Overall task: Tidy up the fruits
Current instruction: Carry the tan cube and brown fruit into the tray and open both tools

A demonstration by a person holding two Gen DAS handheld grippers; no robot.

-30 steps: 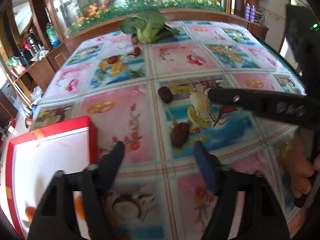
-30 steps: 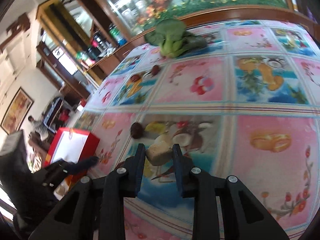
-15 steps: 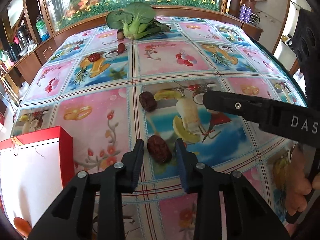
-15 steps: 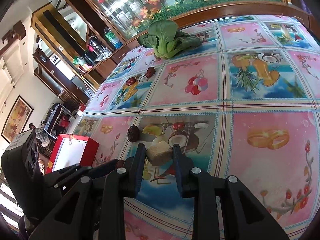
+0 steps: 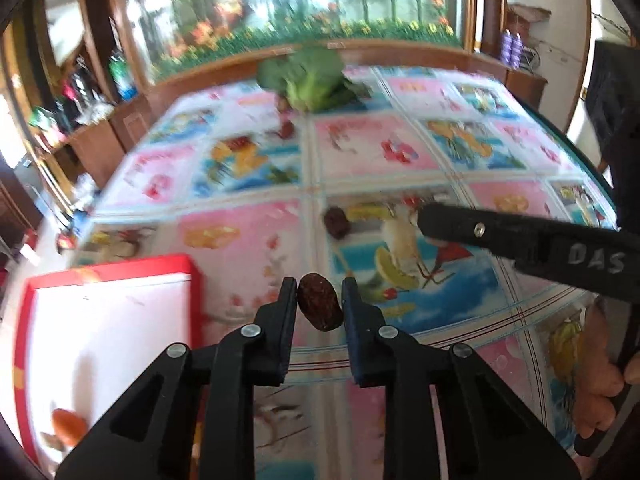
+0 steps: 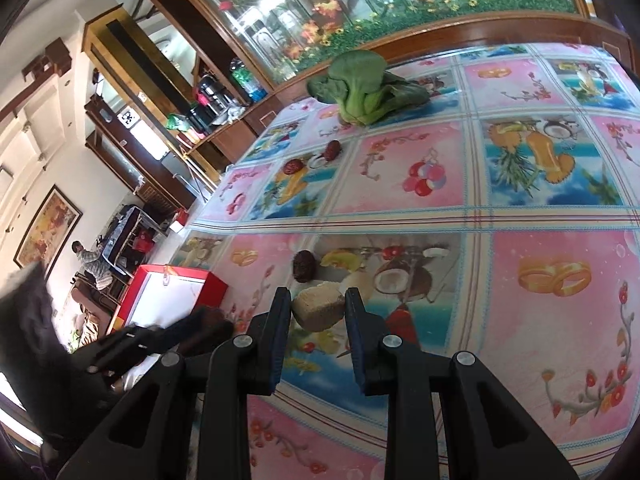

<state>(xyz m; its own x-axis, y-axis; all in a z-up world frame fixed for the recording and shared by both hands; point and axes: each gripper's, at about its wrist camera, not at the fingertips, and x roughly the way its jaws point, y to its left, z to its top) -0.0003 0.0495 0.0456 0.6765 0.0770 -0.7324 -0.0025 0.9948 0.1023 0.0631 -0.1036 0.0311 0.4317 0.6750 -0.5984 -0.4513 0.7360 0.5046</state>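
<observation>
A dark red date (image 5: 320, 306) sits between the pads of my left gripper (image 5: 320, 286), whose jaws are closing tight on it, just above the fruit-print tablecloth (image 5: 248, 248). A red box with a white inside (image 5: 104, 320) lies to its left and holds an orange fruit (image 5: 68, 432). My right gripper (image 6: 318, 300) is shut on a pale tan fruit chunk (image 6: 318, 312) resting low over the cloth. That chunk (image 5: 398, 236) also shows in the left wrist view. Another date (image 6: 303, 266) lies just beyond it.
A green bok choy (image 6: 360, 88) lies at the table's far side, with two more red dates (image 6: 332, 150) nearby. Wooden cabinets and a flower mural stand behind the table. A hand (image 5: 600, 380) grips the right tool. A person (image 6: 86, 256) sits far off at the left.
My left gripper went from wide open around the date to shut on it, then lifted it off the cloth. The right gripper kept its hold on the tan chunk and stayed put.
</observation>
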